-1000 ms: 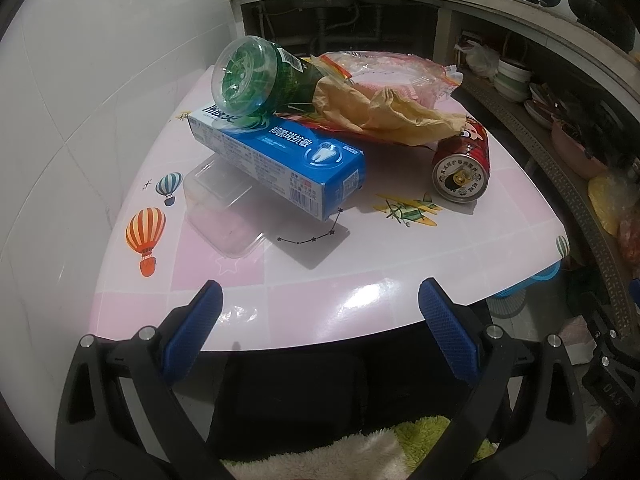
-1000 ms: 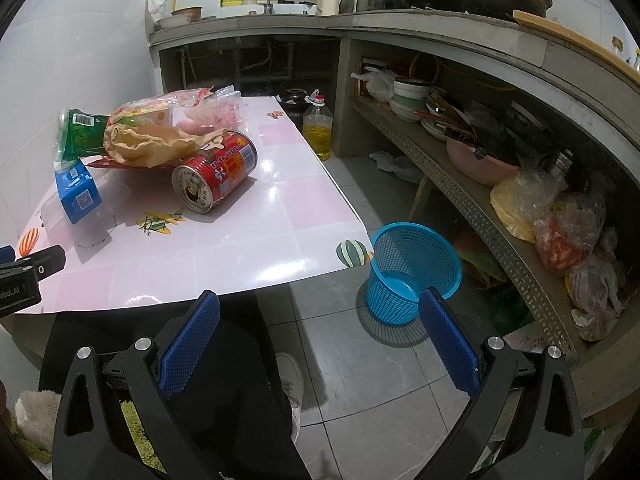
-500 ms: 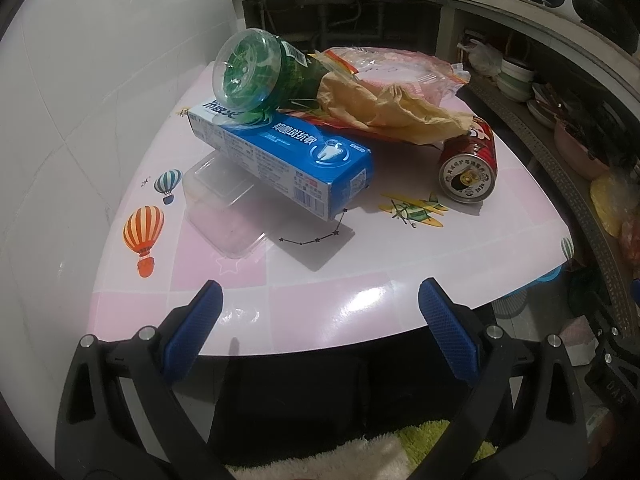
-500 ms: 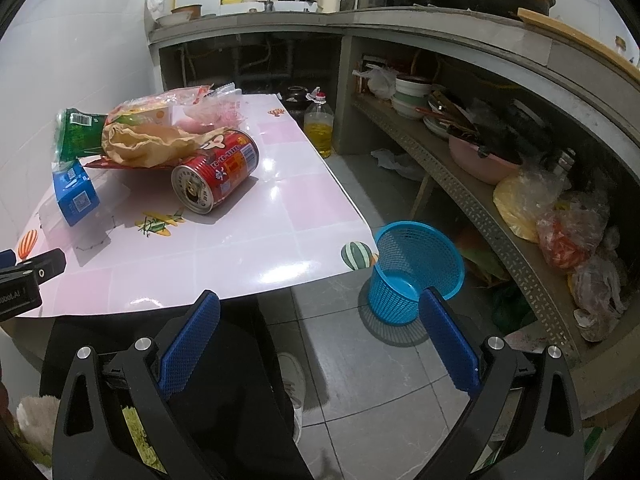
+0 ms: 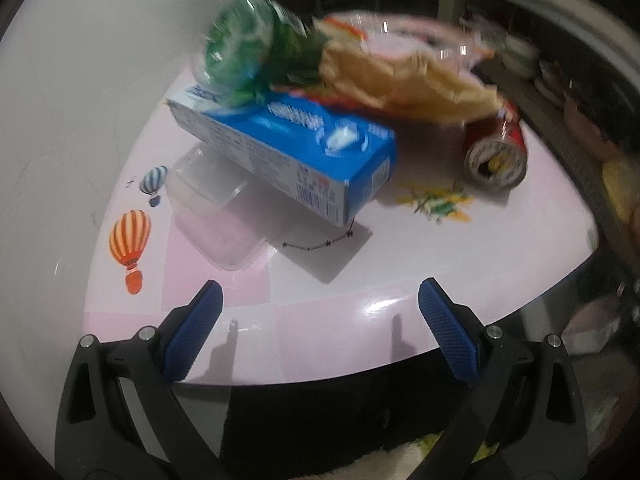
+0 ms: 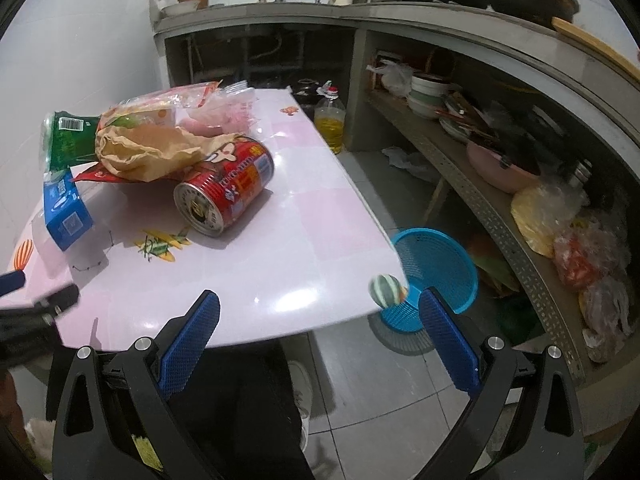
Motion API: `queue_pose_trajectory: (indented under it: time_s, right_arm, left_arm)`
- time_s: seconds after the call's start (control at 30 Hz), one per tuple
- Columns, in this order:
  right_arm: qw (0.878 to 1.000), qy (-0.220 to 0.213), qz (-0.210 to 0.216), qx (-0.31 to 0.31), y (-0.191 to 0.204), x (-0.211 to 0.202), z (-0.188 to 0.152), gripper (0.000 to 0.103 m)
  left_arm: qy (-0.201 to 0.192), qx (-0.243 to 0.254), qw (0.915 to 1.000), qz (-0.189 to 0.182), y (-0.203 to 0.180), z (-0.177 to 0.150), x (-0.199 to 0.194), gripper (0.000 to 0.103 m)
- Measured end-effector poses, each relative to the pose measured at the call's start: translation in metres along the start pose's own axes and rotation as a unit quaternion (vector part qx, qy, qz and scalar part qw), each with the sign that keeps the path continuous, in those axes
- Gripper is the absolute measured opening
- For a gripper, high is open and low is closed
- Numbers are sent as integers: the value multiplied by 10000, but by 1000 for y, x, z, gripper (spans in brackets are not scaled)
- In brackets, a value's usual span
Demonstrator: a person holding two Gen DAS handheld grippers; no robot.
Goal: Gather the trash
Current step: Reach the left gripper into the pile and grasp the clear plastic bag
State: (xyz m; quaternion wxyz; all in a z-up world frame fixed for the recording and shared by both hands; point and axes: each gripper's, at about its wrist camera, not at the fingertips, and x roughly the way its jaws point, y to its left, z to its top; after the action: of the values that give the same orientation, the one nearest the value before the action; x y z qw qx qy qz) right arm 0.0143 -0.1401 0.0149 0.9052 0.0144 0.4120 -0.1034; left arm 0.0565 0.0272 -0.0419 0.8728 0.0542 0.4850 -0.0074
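Note:
Trash lies on a pink table [image 5: 328, 328]: a blue toothpaste box [image 5: 288, 152] propped on a clear plastic container [image 5: 212, 216], a green plastic bottle [image 5: 248, 52], a crumpled brown paper bag [image 5: 408, 80] and a red can [image 5: 496, 148] on its side. My left gripper [image 5: 318, 330] is open over the table's near edge, short of the box. In the right wrist view the red can [image 6: 226, 186], paper bag [image 6: 148, 152] and box [image 6: 66, 210] show. My right gripper [image 6: 320, 338] is open at the table's front edge, empty. A blue basket [image 6: 434, 276] stands on the floor.
A white tiled wall [image 5: 60, 100] borders the table's left side. Concrete shelves [image 6: 500, 184] on the right hold bowls, a pink basin and plastic bags. An oil bottle [image 6: 330, 120] stands on the floor beyond the table. Grey floor tiles [image 6: 380, 400] lie between table and shelves.
Both grippers have moved forward over the table's near edge; the trash looms larger. The left wrist view is motion-blurred. Nothing has been grasped.

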Motion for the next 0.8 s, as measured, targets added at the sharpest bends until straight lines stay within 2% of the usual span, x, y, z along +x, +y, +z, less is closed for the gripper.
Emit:
queue_pose_trajectory:
  time_s: [0.13, 0.3, 0.4, 0.5, 0.57, 0.7, 0.8]
  right_arm:
    - [9995, 207, 225, -102, 14, 20, 11, 97]
    - [9967, 579, 545, -165, 31, 47, 23, 97]
    - [9953, 736, 571, -279, 37, 60, 26, 97]
    - [9939, 899, 542, -348, 43, 70, 28, 97]
    - [9932, 991, 476, -394, 45, 77, 27, 97]
    - [9890, 1316, 419, -531, 51, 89, 25, 97]
    - [9872, 1438, 530, -452, 48, 93, 28, 97]
  left_arm:
    - [369, 418, 9983, 170, -6, -1, 26, 94]
    - [391, 546, 9977, 131, -4, 6, 37, 96]
    - [467, 496, 9976, -81, 3, 11, 44, 96]
    - [783, 96, 9959, -448, 15, 14, 53, 96]
    - [893, -106, 9949, -456, 22, 16, 55, 96]
    - [1006, -49, 9938, -472, 22, 20, 59, 96]
    - [1046, -37, 9934, -468, 23, 28, 59, 96]
